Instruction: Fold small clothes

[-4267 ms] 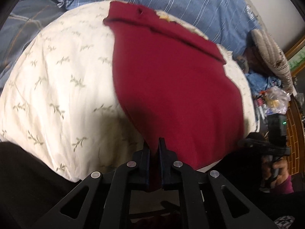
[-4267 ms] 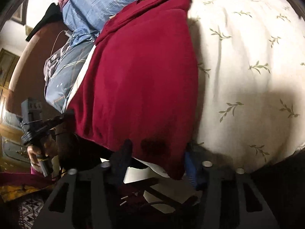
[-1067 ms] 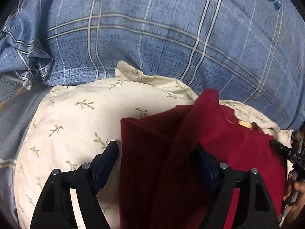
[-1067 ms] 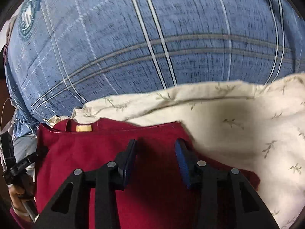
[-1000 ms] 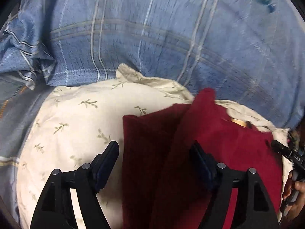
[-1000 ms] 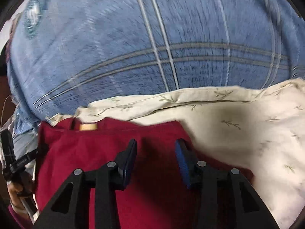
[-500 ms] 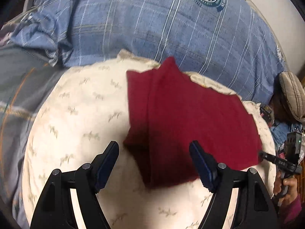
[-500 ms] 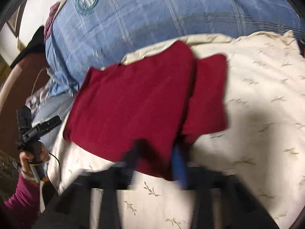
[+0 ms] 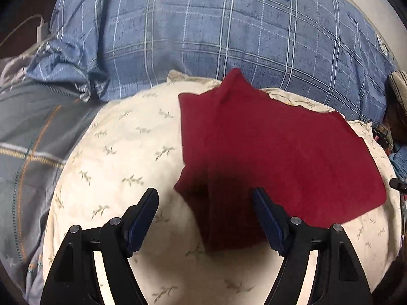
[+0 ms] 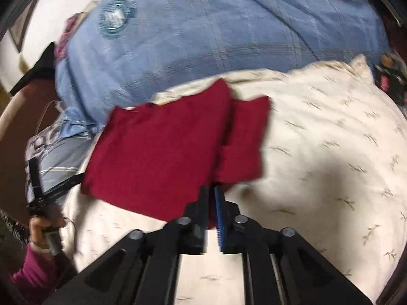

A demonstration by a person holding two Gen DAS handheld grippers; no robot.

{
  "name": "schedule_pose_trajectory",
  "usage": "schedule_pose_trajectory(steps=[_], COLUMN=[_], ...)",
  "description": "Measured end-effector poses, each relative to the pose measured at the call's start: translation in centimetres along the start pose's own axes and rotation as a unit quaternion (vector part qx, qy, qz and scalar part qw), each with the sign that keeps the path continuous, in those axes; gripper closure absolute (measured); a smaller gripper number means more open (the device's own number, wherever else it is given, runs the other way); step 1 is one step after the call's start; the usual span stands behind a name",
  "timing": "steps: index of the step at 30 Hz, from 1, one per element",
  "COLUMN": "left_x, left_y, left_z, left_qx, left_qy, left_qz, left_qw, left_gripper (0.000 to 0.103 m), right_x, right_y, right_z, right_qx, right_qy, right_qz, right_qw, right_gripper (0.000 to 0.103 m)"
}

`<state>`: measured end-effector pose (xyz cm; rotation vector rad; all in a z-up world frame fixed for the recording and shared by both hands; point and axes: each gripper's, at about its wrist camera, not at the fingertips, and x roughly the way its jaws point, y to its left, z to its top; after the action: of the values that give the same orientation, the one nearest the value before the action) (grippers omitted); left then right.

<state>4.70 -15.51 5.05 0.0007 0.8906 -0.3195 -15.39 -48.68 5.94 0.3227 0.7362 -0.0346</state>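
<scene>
A dark red garment lies folded in half on a cream leaf-print pillow. It also shows in the right wrist view, with a sleeve sticking out on its right side. My left gripper is open and empty, held above the garment's near left corner. My right gripper has its jaws nearly together at the garment's near edge; the view is blurred and I cannot tell whether cloth is between them.
A blue plaid pillow lies behind the cream pillow. Grey plaid bedding lies to the left. A white charger and cable sit at the far left. The person's left hand holds the left gripper's handle.
Both grippers let go of the folded edge at the far side and pulled back toward the near edge. The left stayed open. The right gripper's jaws came together.
</scene>
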Motion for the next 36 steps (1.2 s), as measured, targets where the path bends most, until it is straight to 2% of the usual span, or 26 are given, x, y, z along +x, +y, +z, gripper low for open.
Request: schedule_pose_trajectory(steps=[1,9,12,17,22,26,32,36], left_x=[0.1,0.9,0.9,1.6,2.4,2.9,3.3,3.4], left_y=[-0.3,-0.7,0.2,2.2,3.5,3.7,3.9,4.1], left_z=[0.0,-0.7,-0.7,-0.4,0.1,0.3,0.3,0.2], left_qx=[0.0,0.029,0.025,-0.001,-0.022,-0.027,-0.033,-0.041], left_qy=[-0.003,-0.019,-0.022,-0.012,0.0,0.005,0.006,0.009], left_qz=[0.001,0.018,0.017,0.013,-0.001,-0.007,-0.012,-0.017], left_qw=[1.0,0.9992,0.9993,0.9998,0.9998,0.9996,0.9994,0.999], left_gripper=[0.028,0.027,0.027,0.027,0.025,0.025,0.025,0.024], right_x=[0.5,7.0,9.6,13.4,16.6,16.9,18.1,20.4], right_y=[1.4,11.0,16.1,20.5,22.0,22.5,22.1,22.9], right_z=[0.3,0.9,1.0,0.5,0.2,0.8,4.5,6.8], right_qx=[-0.016,-0.095,-0.152,-0.19,-0.207,-0.199,-0.147,-0.133], right_qy=[0.002,0.039,0.038,0.057,0.078,0.08,0.072,0.057], right_qz=[-0.003,0.04,0.039,0.027,0.008,0.017,0.042,0.035], right_qw=[1.0,0.994,0.987,0.98,0.975,0.977,0.986,0.989], right_gripper=[0.055,0.056,0.059,0.059,0.058,0.056,0.057,0.056])
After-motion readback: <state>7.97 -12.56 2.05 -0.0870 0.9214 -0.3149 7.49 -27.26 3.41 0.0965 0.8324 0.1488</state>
